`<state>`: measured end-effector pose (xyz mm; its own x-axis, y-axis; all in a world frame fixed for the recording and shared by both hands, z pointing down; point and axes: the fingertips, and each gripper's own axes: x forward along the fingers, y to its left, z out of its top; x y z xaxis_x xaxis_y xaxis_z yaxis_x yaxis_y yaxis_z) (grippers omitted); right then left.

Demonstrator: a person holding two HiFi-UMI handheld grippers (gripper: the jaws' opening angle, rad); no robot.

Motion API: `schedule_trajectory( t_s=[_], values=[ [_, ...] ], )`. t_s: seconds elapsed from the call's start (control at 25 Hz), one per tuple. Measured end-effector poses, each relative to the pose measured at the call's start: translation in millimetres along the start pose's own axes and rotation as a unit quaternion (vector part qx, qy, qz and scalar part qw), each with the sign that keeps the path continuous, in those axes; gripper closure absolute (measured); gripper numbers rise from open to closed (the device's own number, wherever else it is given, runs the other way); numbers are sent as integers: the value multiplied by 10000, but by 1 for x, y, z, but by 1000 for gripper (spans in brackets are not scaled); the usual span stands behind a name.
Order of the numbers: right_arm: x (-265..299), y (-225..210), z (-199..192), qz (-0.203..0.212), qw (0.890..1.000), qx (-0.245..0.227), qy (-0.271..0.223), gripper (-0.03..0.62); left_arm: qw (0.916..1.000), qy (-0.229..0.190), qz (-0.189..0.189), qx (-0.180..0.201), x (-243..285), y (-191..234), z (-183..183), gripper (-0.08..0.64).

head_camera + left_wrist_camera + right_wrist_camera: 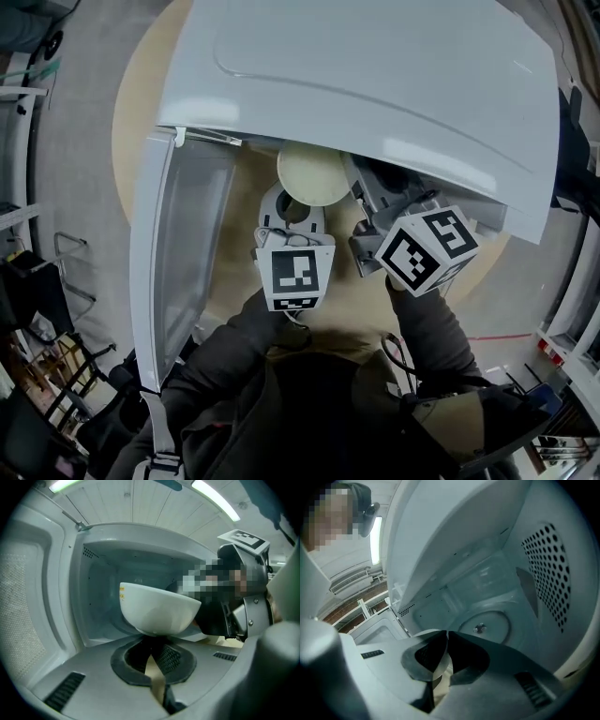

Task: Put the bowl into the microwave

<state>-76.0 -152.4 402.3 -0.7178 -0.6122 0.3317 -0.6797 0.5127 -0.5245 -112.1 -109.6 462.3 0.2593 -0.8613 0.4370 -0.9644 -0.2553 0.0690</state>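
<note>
Table [141, 94] mostly beneath microwave [375, 84], bowl [314, 173] half-hidden

Round tan counter [141, 103], wood-look top; edge shows upper L and lower R. Grey floor [80, 169] all round it. Metal rack [70, 272] far L, dark clutter below. Thin red line [497, 335] on floor, lower R. Dark jacket [309, 403] fills bottom centre, grey strap [157, 431] w/ buckle at its L. Overhead: panelled ceiling [140, 503], light strip [213, 498]. Brick wall [347, 611] low L in right gripper view.
</note>
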Motion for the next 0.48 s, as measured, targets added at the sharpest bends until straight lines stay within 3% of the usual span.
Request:
schedule_trajectory(
  t_s=[0.48],
  values=[
    [14,-35,10,-387,9983,156,-400,572,9995,251,99,-155,28,8,0,551]
  ],
)
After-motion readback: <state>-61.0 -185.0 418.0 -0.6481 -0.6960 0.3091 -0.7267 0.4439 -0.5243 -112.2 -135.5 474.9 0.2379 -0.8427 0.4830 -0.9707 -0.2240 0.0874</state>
